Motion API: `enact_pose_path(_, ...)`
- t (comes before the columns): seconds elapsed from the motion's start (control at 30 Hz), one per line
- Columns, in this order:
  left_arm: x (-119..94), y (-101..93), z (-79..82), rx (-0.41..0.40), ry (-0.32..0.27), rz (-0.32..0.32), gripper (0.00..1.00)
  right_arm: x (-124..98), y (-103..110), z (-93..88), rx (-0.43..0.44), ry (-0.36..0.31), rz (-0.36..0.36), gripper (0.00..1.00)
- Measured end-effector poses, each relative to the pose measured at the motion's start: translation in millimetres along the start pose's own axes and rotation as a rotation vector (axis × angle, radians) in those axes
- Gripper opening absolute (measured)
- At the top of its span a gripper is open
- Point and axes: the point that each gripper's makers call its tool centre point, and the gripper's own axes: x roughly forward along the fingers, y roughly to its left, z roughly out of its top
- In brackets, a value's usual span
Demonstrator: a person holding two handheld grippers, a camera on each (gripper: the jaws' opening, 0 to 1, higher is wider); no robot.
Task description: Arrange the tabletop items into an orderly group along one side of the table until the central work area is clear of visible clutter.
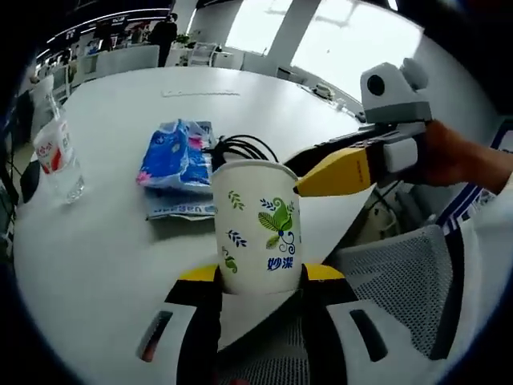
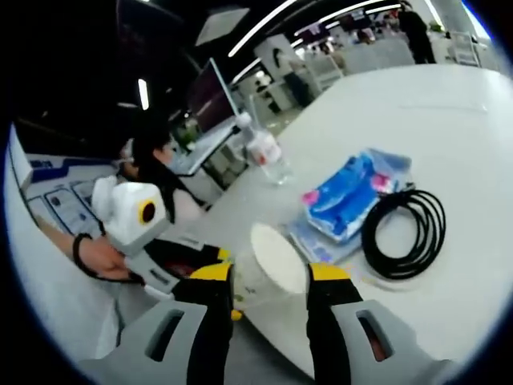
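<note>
The paper cup (image 1: 258, 228), white with a green leaf print, stands upright at the lower centre of the left gripper view, at the near edge of the desk (image 1: 104, 265). The left gripper (image 1: 260, 281) has its jaws set close against the cup's base on both sides; whether they press it firmly cannot be told. In the right gripper view the cup (image 2: 268, 269) sits at lower centre with its open mouth toward the camera. The right gripper (image 2: 271, 281) stands with its jaws spread apart, the cup rim in front of the gap; contact cannot be confirmed.

Behind the cup in the left gripper view lies a blue tissue pack (image 1: 176, 156), with a coiled black cable (image 1: 240, 148) just beside it at frame centre. A clear water bottle (image 1: 58, 152) with a red label stands well apart at the left edge.

Progress assessment: the task appears to be at an early stage. The tissue pack, cable and bottle are loosely spread across the desk, not lined along one side. Remaining work: place the cup, then gather the three other items beside it.
</note>
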Motion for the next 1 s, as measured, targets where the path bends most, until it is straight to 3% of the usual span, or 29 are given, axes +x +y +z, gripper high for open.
enact_pose_path(0.4,3,-12.6,-2.8,0.129,0.044,-0.069,0.37,4,20,-12.3,-0.002,0.039,0.101,0.24)
enact_pose_path(0.5,4,-15.2,-5.2,0.139,0.055,-0.085,0.37,1,20,-12.8,0.011,0.031,0.107,0.16)
enact_pose_path(1.0,4,-15.5,-11.9,0.106,0.074,-0.088,0.36,-2,35,-9.0,0.062,-0.013,0.167,0.02)
